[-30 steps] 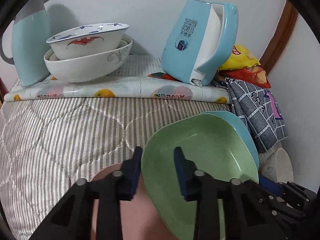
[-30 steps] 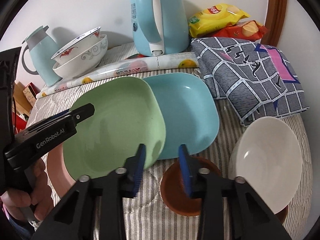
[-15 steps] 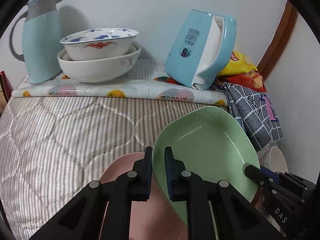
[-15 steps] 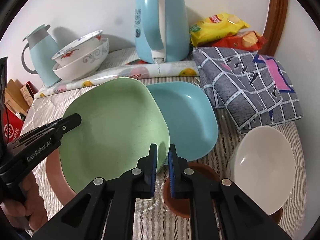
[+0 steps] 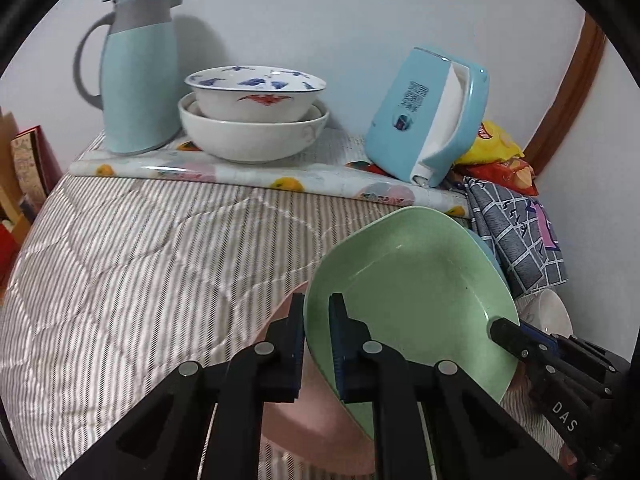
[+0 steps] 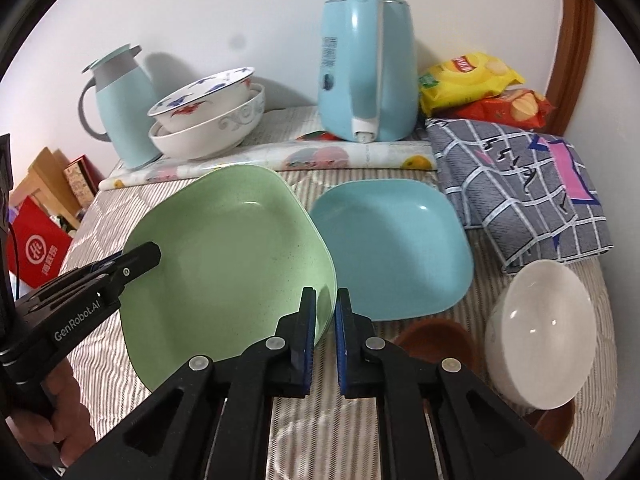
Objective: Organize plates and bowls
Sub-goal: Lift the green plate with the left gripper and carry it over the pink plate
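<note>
While my left gripper (image 5: 316,344) and my right gripper (image 6: 325,338) each pinch opposite rims of the green plate (image 6: 228,256), it hangs tilted, hollow side facing me, its long axis running between my two grips. Under it lies a pink plate (image 5: 320,420) on the striped quilt (image 5: 140,272). Just beyond sits the blue plate (image 6: 392,248); farther back, stacked bowls (image 5: 252,120), a thermos jug (image 5: 136,72) and a kettle (image 6: 368,68) line the white wall.

left wrist: close, angled down | right wrist: likewise | shared: green plate (image 5: 416,292)
</note>
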The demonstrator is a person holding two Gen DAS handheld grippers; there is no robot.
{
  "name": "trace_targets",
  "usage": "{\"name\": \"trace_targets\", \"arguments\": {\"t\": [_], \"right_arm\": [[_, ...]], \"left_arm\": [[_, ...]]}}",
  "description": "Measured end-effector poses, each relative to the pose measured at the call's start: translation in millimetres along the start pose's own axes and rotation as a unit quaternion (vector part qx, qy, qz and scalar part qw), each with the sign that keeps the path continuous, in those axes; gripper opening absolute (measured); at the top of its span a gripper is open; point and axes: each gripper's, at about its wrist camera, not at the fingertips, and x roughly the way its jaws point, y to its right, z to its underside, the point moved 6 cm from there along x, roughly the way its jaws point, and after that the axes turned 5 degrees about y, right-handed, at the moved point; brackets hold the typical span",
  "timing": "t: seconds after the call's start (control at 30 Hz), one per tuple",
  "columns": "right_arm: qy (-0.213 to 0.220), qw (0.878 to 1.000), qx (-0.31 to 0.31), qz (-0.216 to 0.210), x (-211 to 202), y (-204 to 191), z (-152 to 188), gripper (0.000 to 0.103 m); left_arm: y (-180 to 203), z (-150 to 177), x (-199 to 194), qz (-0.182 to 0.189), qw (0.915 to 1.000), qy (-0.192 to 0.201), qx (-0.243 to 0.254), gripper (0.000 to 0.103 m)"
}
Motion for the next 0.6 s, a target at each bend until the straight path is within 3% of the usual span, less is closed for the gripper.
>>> {"name": "trace_targets", "arguments": {"t": [0.6], "right_arm": [[-0.025,0.999,-0.034,-0.019,20,-30,20,0.008]], "left_arm": [[-33,27,-6,-0.025,0.9992,-0.02,-0.025,0.012]]}}
